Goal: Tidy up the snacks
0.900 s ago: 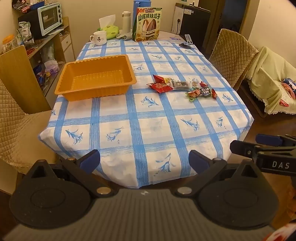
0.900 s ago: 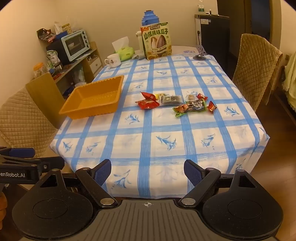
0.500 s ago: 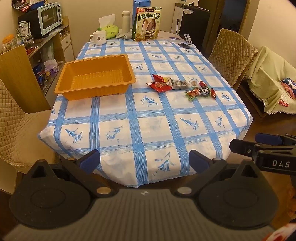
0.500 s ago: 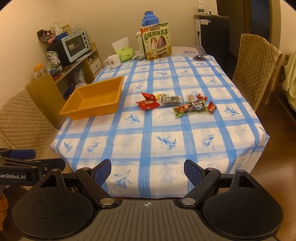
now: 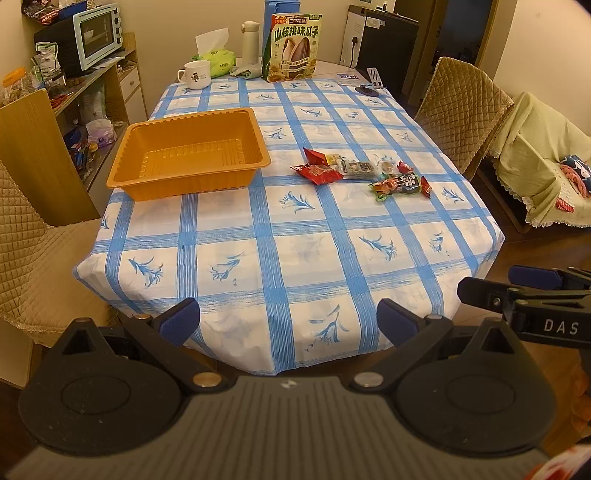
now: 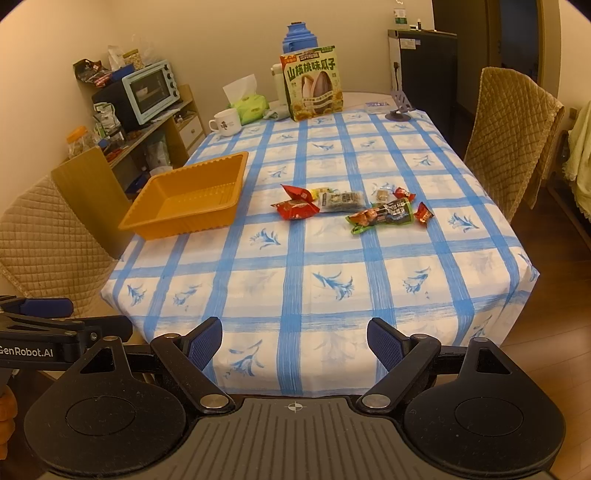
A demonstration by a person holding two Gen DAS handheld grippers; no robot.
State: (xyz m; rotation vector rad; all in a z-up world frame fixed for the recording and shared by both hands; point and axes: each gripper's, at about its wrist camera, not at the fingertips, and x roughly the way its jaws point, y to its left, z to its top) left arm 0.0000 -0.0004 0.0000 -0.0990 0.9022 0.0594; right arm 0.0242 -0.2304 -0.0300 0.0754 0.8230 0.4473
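Note:
An empty orange tray (image 5: 192, 182) (image 6: 221, 216) sits on the left half of the blue-checked tablecloth. To its right lie several small snack packets: a red one (image 5: 317, 172) (image 6: 295, 208), a dark one (image 5: 356, 168) (image 6: 341, 201) and a green-and-dark one (image 5: 399, 184) (image 6: 384, 215). My left gripper (image 5: 288, 319) hangs open over the table's near edge, nothing between its blue pads. My right gripper (image 6: 294, 341) is open too, over the same near edge. Each gripper shows at the side of the other's view.
At the far end stand a large seed box (image 5: 295, 48) (image 6: 314, 85), a white mug (image 5: 195, 74), a tissue pack (image 5: 216, 57) and a blue flask (image 6: 299, 37). Quilted chairs (image 5: 461, 110) (image 6: 37, 240) flank the table. A shelf with a toaster oven (image 5: 98, 35) lines the left wall.
Both views have shifted very slightly; the table sits a touch higher in the frames. Nothing on the table has moved and both grippers stay open.

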